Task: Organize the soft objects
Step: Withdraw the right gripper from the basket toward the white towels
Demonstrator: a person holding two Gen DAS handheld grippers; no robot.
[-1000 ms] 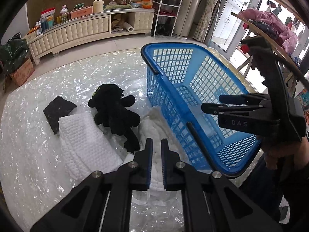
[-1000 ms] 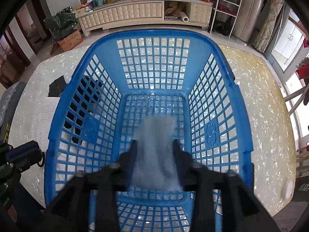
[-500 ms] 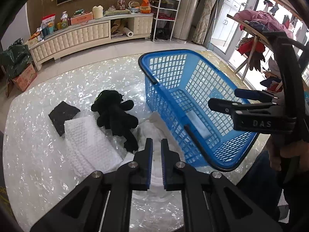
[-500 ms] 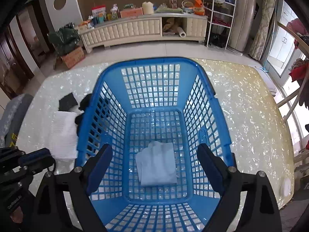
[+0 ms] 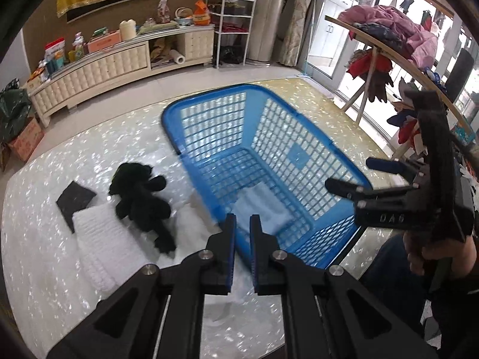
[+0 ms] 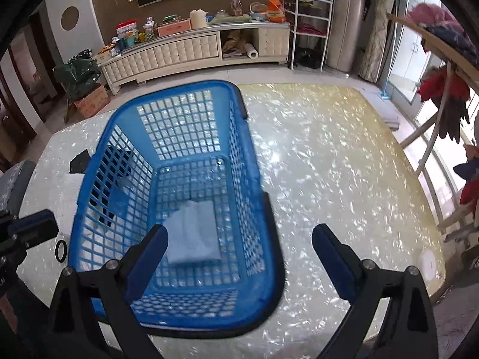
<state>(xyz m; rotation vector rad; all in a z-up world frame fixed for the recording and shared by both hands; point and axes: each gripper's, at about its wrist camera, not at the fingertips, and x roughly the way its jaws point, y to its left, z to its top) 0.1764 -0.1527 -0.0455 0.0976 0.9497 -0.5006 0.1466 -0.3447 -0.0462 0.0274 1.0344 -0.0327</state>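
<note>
A blue plastic basket point(image 5: 299, 137) stands on the pearly table, with a folded pale blue cloth point(image 6: 191, 233) lying flat on its floor. My right gripper point(image 6: 239, 233) hovers above the basket's near right rim; its jaws are opening wide and nothing is between them. To the basket's left lie a black plush toy point(image 5: 140, 197), a white waffle towel point(image 5: 101, 245), a small black cloth point(image 5: 74, 197) and another white cloth point(image 5: 191, 218). My left gripper point(image 5: 242, 221) hangs shut and empty above the basket's near left corner.
The table point(image 6: 329, 164) stretches wide and bare to the basket's right. A small black ring point(image 6: 60, 250) lies near its front left edge. A long white cabinet point(image 6: 167, 53) stands behind, and a rack of hanging clothes point(image 5: 389, 33) at the right.
My right gripper let go of the pale blue cloth, which now lies in the basket, opened wide and drew back and to the right. My left gripper rose and pulled back, still shut.
</note>
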